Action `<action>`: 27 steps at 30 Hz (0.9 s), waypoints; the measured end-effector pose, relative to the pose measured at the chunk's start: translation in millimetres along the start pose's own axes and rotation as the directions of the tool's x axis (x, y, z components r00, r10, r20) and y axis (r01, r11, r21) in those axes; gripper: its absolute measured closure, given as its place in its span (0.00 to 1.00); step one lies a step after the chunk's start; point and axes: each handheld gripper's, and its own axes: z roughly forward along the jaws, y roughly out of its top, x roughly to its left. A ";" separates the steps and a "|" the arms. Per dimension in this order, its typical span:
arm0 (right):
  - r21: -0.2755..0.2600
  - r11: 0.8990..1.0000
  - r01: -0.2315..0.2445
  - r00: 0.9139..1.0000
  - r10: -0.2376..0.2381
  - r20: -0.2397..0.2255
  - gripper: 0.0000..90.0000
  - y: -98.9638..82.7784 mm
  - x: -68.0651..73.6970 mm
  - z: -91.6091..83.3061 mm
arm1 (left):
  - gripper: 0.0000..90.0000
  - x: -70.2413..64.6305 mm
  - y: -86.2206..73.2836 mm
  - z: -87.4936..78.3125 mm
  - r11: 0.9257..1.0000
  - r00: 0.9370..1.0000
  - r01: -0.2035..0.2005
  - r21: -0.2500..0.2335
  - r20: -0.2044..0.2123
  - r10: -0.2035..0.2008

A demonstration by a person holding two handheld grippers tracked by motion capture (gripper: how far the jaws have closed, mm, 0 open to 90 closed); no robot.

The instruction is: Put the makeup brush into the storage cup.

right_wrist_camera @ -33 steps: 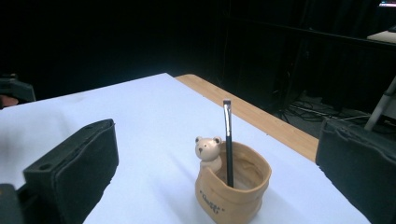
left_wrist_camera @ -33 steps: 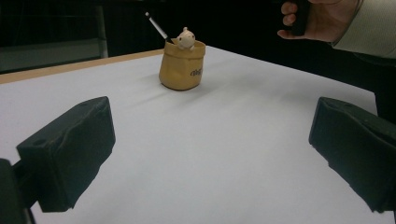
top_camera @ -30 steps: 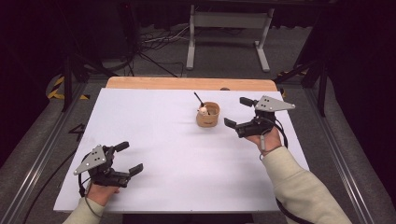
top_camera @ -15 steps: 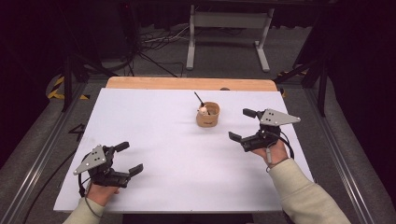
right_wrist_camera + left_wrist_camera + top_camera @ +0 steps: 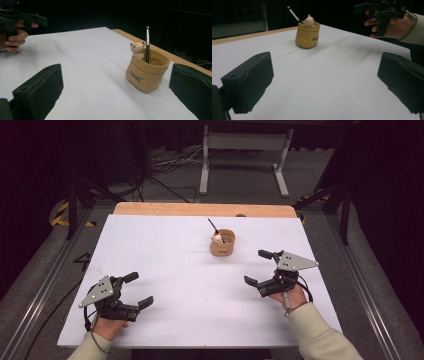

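Soft tan pouch (image 5: 222, 244), light, tippy; slim brush (image 5: 147, 45) upright inside, best pinched mid-handle. Right gripper (image 5: 262, 270) near pouch, left gripper (image 5: 131, 290) well apart, jaws released, empty.

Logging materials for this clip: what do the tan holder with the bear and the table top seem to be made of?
The tan holder looks like matte ceramic or resin moulded as a rolled paper bag: rigid folds, printed script, soft sheen. The bear seems the same material. The table has a smooth matte white sheet; its bare far edge looks like wood.

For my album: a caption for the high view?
Open tongs near a bear pot holding a pen.
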 end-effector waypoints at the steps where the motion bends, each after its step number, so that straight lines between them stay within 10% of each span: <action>1: 0.001 1.000 -0.001 1.000 0.001 -0.001 0.00 -2.2 0.8 -0.1 | 0.01 0.1 -0.1 0.0 1.000 1.000 0.000 0.000 0.001 0.000; 27: -0.061 0.997 -0.054 0.998 0.056 0.024 0.00 -44.1 16.5 0.2 | 0.01 -0.4 -1.4 1.1 1.000 1.000 0.006 -0.007 0.027 -0.006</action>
